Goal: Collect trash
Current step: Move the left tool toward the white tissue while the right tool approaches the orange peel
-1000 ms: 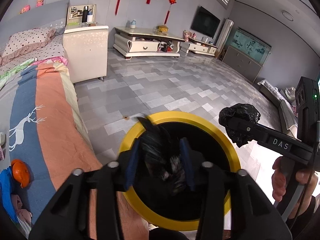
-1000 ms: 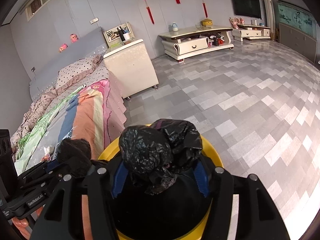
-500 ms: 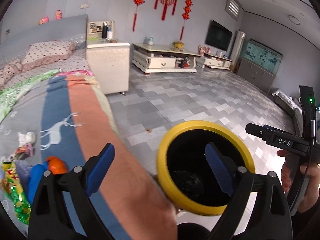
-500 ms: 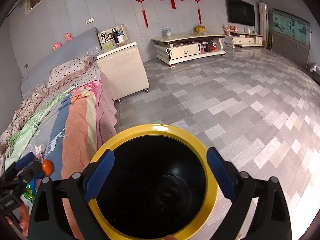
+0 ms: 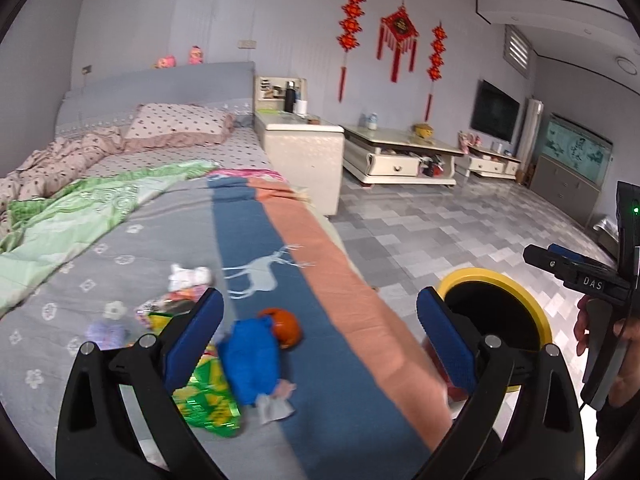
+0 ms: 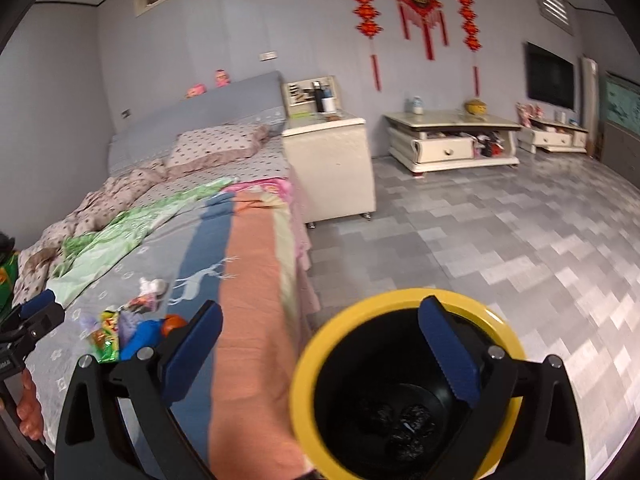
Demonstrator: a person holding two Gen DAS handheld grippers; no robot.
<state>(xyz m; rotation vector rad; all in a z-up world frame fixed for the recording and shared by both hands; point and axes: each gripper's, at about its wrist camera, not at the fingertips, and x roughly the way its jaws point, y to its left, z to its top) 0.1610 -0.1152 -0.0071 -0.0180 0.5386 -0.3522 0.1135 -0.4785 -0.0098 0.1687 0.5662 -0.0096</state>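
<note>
Lying in yellow-rimmed bin (image 6: 308, 364): crumpled blk bags (image 6: 404, 424); both grippers agape.

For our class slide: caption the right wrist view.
Open right gripper above yellow bin holding black bags, bed alongside.

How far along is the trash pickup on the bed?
Done: crumpled black bags lie inside the yellow-rimmed black bin. In hand: nothing; left claw and right claw are open. Left: green snack wrapper, blue cloth bundle and white crumpled tissue on the bed.
</note>
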